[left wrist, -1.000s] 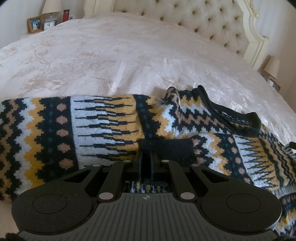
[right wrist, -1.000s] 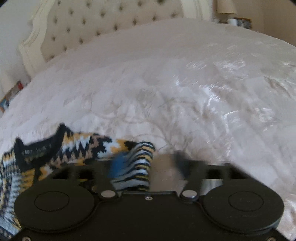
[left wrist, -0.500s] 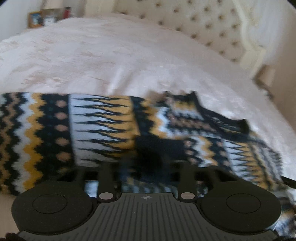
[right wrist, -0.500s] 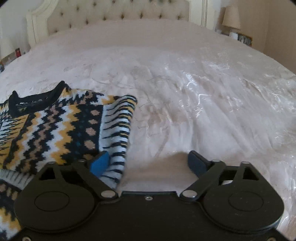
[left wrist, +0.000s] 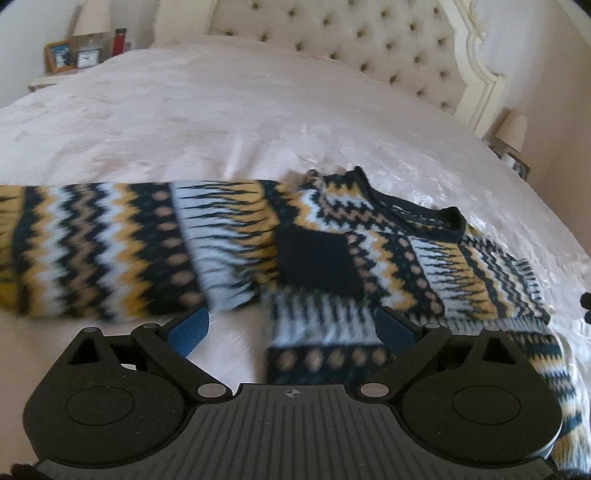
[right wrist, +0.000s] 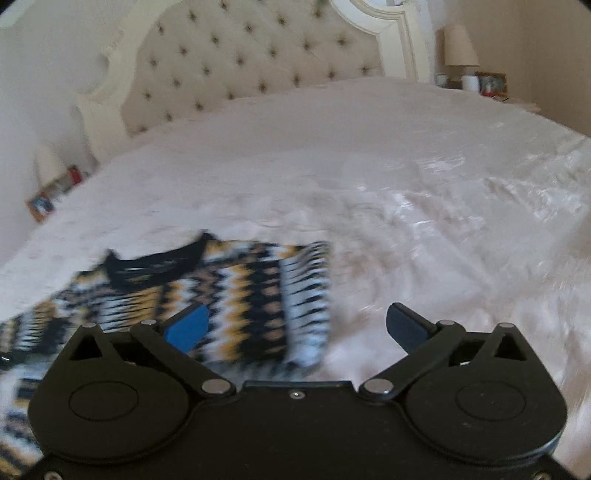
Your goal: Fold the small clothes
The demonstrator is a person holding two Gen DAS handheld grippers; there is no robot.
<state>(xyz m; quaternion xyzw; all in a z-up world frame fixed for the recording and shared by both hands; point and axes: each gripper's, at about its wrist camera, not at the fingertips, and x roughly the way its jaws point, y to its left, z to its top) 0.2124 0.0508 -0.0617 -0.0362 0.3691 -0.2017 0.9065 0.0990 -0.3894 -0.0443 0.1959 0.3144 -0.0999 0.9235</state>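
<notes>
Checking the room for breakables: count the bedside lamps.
2. One lamp stands on the nightstand left of the headboard; the other lamp stands to its right. Others may sit outside both views.

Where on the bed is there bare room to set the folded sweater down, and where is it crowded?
The bedspread is bare between the sweater and the headboard, and also right of the sweater's folded edge in the right wrist view. It is crowded along the near edge, where the sweater lies in front of the open left gripper and the open right gripper.
</notes>
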